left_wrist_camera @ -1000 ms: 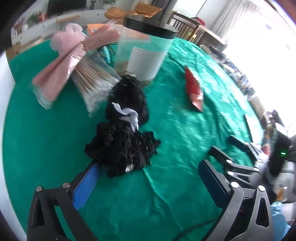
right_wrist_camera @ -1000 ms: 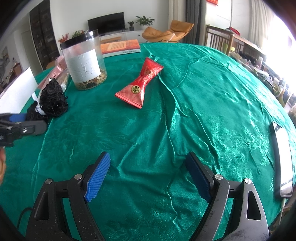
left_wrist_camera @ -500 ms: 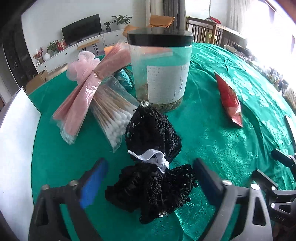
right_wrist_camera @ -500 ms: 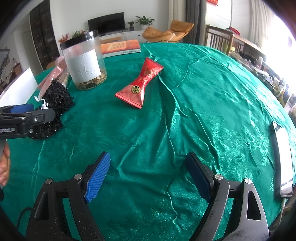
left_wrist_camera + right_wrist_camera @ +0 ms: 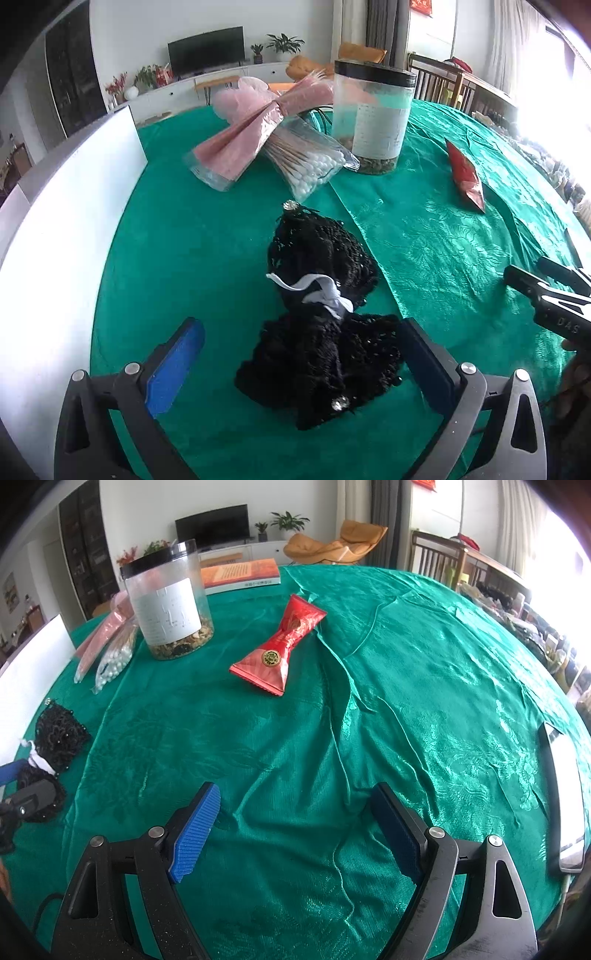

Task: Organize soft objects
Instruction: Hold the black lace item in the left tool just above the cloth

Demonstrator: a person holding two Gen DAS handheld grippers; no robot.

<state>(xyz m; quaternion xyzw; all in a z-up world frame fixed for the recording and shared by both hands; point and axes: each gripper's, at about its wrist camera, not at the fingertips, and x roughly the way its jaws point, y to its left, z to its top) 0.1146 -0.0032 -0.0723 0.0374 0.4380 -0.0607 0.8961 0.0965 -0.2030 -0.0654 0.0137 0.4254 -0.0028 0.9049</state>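
A black knitted bundle (image 5: 317, 332) tied with a white band lies on the green tablecloth (image 5: 221, 240). My left gripper (image 5: 299, 332) straddles its near half and its jaws are opening. The left blue pad (image 5: 173, 365) stands clear of the bundle and the right pad (image 5: 421, 354) is at its edge, not pressing. In the right wrist view the bundle (image 5: 55, 734) sits at the far left. My right gripper (image 5: 295, 794) hovers open over bare cloth, nothing between its fingers. A red soft packet (image 5: 280, 642) lies beyond it.
A clear jar with a black lid (image 5: 373, 118) stands at the back, beside a bag of cotton swabs (image 5: 310, 166) and a pink wrapped packet (image 5: 243, 140). A white board (image 5: 66, 221) borders the left. A book (image 5: 240, 574) lies far back, a phone (image 5: 563, 797) at the right edge.
The left view has swung level and drawn in, so the black bundle now lies between the left fingers instead of ahead of them. The right gripper has kept still.
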